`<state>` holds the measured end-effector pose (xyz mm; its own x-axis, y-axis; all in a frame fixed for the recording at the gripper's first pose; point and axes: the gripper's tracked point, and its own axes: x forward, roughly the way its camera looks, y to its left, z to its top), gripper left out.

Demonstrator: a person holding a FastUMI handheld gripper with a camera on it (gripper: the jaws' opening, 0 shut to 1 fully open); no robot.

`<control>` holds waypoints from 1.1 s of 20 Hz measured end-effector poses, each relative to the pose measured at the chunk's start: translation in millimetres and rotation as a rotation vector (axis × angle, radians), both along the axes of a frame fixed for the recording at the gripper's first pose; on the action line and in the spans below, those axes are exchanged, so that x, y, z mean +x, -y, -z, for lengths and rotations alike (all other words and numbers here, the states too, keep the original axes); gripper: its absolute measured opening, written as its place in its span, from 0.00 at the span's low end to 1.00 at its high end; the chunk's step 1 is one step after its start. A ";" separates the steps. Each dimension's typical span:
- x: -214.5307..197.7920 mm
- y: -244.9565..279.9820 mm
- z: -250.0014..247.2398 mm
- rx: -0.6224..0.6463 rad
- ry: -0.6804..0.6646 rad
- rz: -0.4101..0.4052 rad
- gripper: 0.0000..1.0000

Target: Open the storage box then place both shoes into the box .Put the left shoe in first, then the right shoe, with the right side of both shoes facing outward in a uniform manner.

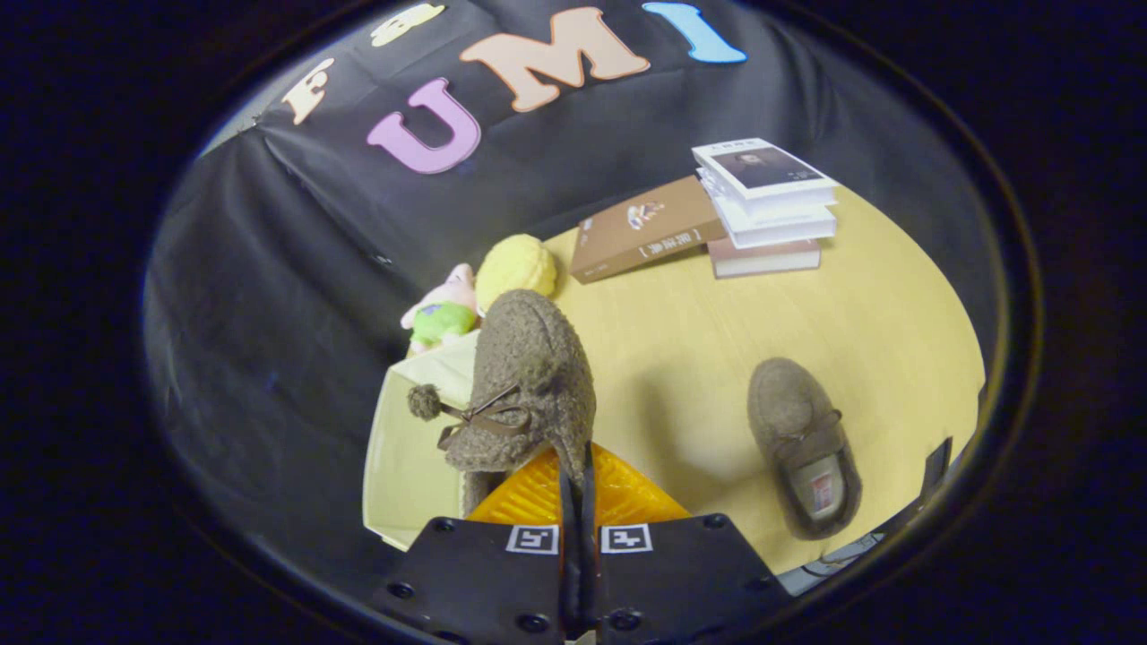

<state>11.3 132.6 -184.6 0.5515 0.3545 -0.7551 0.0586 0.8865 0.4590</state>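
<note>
Clamping one shoe [529,385] by its heel, the claw [578,479] holds it above the box [403,448]; the other shoe [804,446] lies on the tabletop [717,349].

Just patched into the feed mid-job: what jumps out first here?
The gripper is shut on a fuzzy brown shoe, lifted over the open cream storage box. The second shoe lies on the yellow table off to the side. Beyond them sit a stack of books and two plush toys.

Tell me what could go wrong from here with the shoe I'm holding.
1. The hand-held gripper pinches only a thin edge of the held shoe, so it may slip or swing.
2. It hangs over the storage box rim, beside the plush toy; a drop could land outside.
3. The second shoe waits on the table; check orientation.
</note>
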 end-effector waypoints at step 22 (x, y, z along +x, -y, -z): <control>-9.0 -197.8 116.0 -0.177 -0.171 -0.071 0.06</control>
